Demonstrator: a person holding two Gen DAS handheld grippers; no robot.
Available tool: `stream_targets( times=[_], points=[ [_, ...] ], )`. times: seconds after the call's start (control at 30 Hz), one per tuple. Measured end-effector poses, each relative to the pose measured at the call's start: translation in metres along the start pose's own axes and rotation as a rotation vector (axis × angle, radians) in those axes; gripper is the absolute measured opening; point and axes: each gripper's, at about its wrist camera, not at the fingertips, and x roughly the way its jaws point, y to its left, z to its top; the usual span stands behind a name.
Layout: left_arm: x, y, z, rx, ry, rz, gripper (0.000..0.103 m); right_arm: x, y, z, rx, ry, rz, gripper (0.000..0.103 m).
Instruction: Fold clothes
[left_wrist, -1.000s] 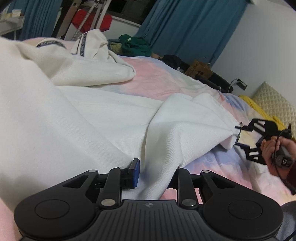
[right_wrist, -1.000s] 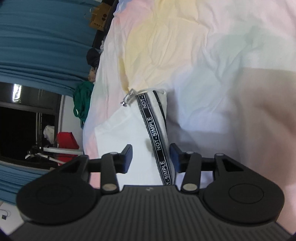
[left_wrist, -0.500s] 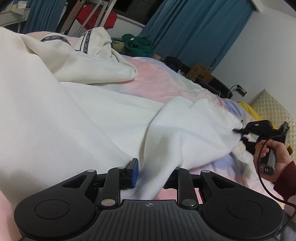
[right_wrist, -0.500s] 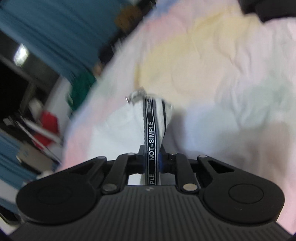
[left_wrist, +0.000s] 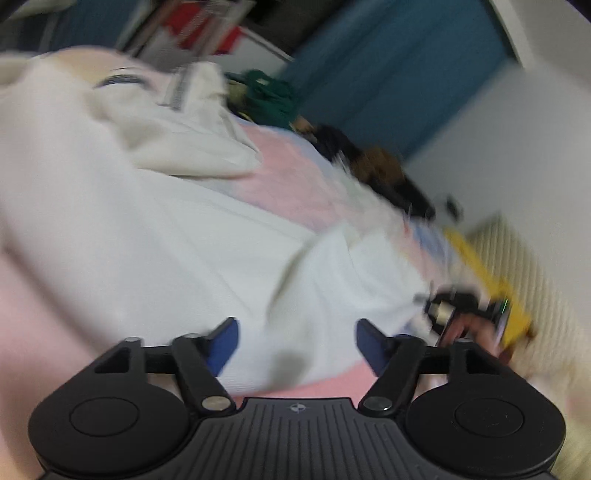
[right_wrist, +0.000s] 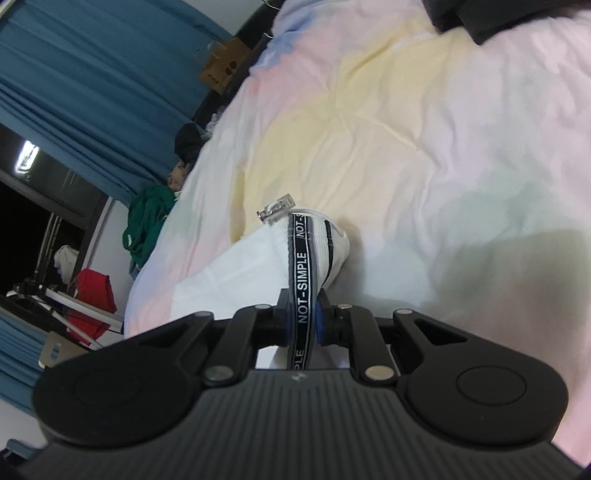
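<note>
Since a second ago the left tool (left_wrist: 297, 341) has let go of the white cloth it was pinching and swung away, its view now blurred; its jaws are opening, the blue pads spread wide with the cloth lying between them but unpressed. Across the same second the right tool (right_wrist: 302, 321) has closed on the garment's printed band.

The bed (right_wrist: 424, 129), under a pastel quilt, fills both views. Blue curtains (right_wrist: 85, 85) hang beyond its far-left edge. The white garment (left_wrist: 177, 236) sprawls over the bed's near and left side in the left wrist view, its far end bunched up near a green bundle of clothes (left_wrist: 271, 96). At the right of that view a hand (left_wrist: 471, 328) carries the right tool at the garment's edge. In the right wrist view the right tool is pressed together on the black band (right_wrist: 303, 280) lettered NOT-SIMPLE, pinching it edge-on. A small clear clip (right_wrist: 276, 208) sits at the band's far tip.

The step in hand looks like re-gripping ahead of a fold. To do it well, the right pinch should hold steady as an anchor, while the left tool likely needs a clean, single-layer edge well apart from it, so the cloth draws flat.
</note>
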Motion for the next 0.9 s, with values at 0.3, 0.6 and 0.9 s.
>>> stream_targets(
  times=[0.3, 0.6, 0.9],
  points=[
    [-0.056, 0.126, 0.015, -0.739, -0.282, 0.206, 0.075, -0.003, 0.006, 0.006, -0.012, -0.039, 0.028, 0.015],
    [-0.063, 0.173, 0.019, -0.993, -0.539, 0.234, 0.057, -0.001, 0.002, 0.003, 0.013, -0.048, 0.026, 0.015],
    [-0.106, 0.156, 0.067, -0.853, -0.505, 0.338, 0.006, 0.001, 0.003, 0.006, -0.003, -0.077, 0.045, 0.015]
  ],
)
